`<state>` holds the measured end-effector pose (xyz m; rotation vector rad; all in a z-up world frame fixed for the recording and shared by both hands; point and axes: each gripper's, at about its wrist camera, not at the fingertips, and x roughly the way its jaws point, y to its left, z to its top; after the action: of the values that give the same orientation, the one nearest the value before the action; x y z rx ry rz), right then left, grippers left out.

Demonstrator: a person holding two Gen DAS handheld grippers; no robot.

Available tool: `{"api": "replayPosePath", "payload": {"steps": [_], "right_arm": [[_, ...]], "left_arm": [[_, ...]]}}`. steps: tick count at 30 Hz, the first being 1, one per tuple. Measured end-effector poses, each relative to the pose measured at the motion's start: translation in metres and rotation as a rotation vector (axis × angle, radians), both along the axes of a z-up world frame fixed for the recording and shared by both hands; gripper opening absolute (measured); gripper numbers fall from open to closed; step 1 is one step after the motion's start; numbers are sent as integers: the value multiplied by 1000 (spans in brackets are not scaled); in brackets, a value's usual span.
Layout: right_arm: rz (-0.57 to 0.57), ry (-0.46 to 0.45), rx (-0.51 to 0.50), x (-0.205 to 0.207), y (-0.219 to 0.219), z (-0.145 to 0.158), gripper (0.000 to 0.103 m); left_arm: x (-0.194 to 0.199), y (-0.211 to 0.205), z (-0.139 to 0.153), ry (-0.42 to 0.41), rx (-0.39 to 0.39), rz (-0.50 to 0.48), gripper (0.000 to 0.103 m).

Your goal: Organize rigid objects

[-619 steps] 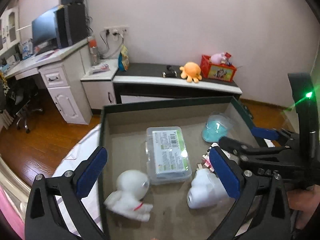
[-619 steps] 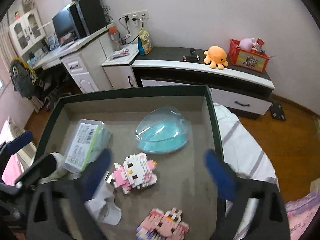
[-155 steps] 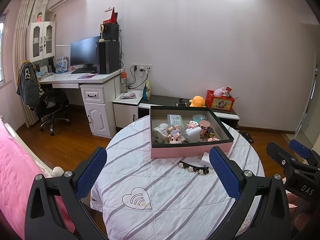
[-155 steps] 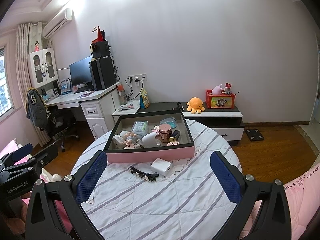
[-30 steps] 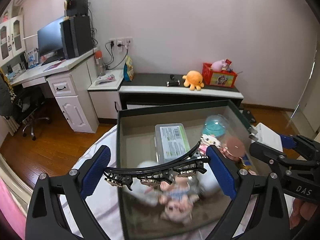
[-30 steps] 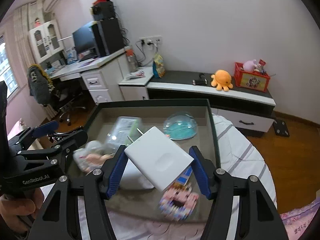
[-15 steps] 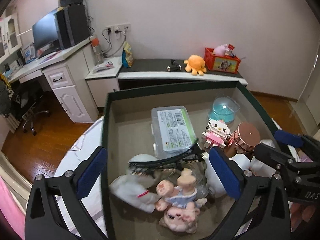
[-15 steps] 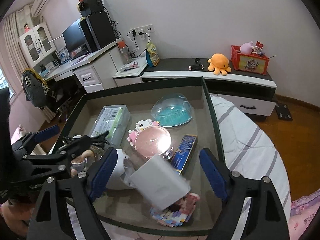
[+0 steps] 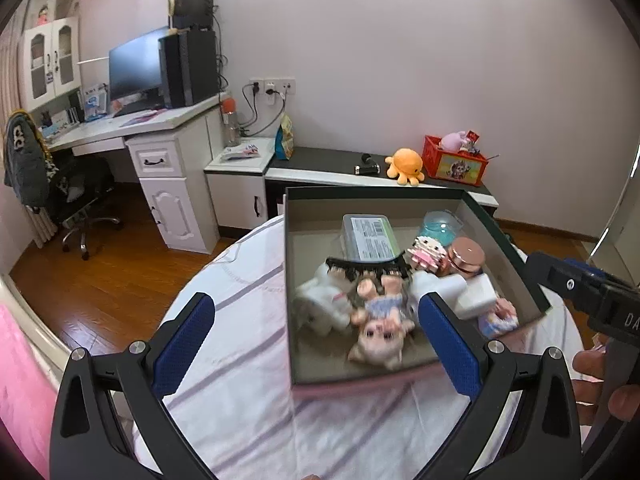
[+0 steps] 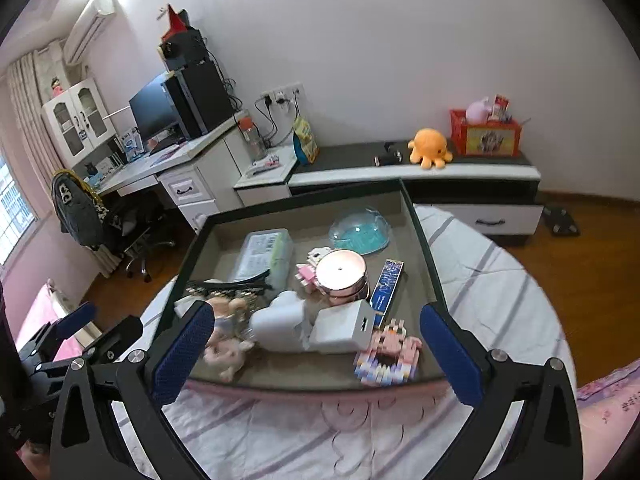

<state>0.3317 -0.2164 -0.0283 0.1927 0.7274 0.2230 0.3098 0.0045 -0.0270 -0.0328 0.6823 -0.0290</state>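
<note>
- The left tongs (image 9: pixel 316 346) stood spread wide with nothing between the blue pads (image 9: pixel 184 344), held over the striped cloth of the round desk (image 9: pixel 248 360) just in front of the box.
- The right tongs (image 10: pixel 316 356) were likewise spread and empty, poised above the near wall of the box; the left tool showed at the lower left edge of the right wrist view.
- The open box (image 10: pixel 432 276), dark-rimmed with a pink outer face, sat on the desk and held all the task's things.
- A black hair comb (image 9: pixel 366 268) lay across the white plush figure (image 9: pixel 320 308) and the pink pig doll (image 9: pixel 378 328), at the box's near left side.
- A clear plastic case with a barcode label (image 10: pixel 266 254) lay toward the back left, and the blue domed container (image 10: pixel 360 232) toward the back right.
- The rose-gold round tin (image 10: pixel 344 270) stood near the middle, touching a small pink-and-white brick figure (image 10: pixel 310 268).
- A narrow blue box (image 10: pixel 386 282) lay just right of the tin.
- The white square box (image 10: pixel 346 328) rested tilted beside a white heart-shaped piece (image 10: pixel 280 320), near the front.
- Another brick figure in pink and purple (image 10: pixel 390 356) lay at the front right corner.
</note>
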Motion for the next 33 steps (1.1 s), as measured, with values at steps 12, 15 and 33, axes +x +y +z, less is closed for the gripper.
{"api": "replayPosePath", "payload": {"steps": [12,15,33], "right_arm": [[-38,-187,-129,-129,19,67,103],[-49,-226,-142,-164,22,80,103],[-130,-337,-140,-329,14,90,103]], "left_arm": [[-121,14,59,-123,-11,34,103],[-153,14,72,-160,-18,42,103],[-315,6,89,-288,-14,57,103]]}}
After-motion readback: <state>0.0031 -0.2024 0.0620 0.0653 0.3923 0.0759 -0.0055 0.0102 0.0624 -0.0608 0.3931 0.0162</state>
